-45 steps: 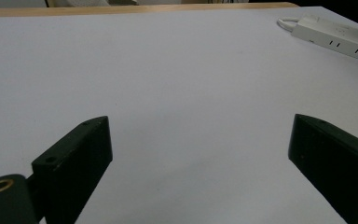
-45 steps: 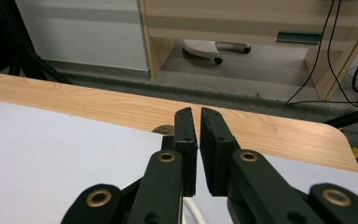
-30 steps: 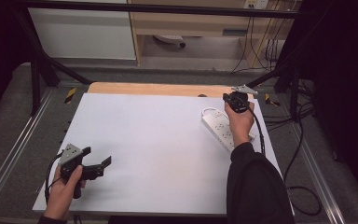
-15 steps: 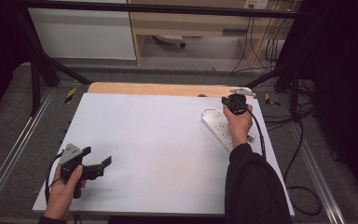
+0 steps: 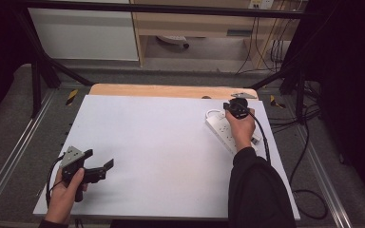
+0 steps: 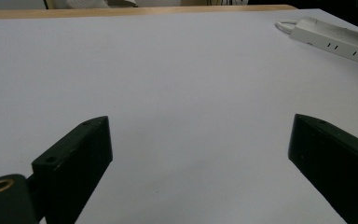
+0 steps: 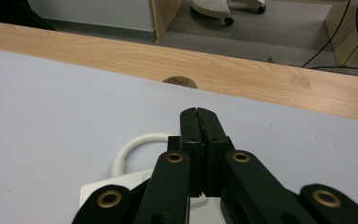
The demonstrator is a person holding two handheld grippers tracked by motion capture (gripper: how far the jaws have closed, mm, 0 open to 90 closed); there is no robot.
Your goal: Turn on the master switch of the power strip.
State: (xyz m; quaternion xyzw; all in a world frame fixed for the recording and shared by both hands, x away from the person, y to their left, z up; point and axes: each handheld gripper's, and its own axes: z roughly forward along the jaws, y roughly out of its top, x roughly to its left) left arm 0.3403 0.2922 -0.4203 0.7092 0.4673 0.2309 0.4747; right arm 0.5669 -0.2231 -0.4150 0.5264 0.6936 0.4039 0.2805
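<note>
Since a second ago almost nothing has shifted: both my hands sit where they were, and the power strip (image 5: 229, 132) lies in the same spot.

Starting at my left, my left gripper (image 5: 100, 166) rests near the front edge of the white table (image 5: 161, 152), jaws spread wide with nothing between them. The strip is well apart from it, far ahead and off to its right.

Moving right, my right gripper (image 5: 234, 106) hovers over the far end of the strip, jaws pressed together on nothing. The white cord (image 7: 137, 144) loops out just below and left of its tips.

What I fear, as a judgement: with the jaws together I can only push, not grasp. A downward poke off-centre could skate the strip toward the table's right edge, or the tips could snag the cord loop and drag it.

My left gripper view (image 6: 200, 163) shows the strip's socket slots (image 6: 340, 44) side-on; my right gripper view (image 7: 198, 140) gives the wooden strip (image 7: 261, 79) beyond the tips and the closed seam between the jaws.
</note>
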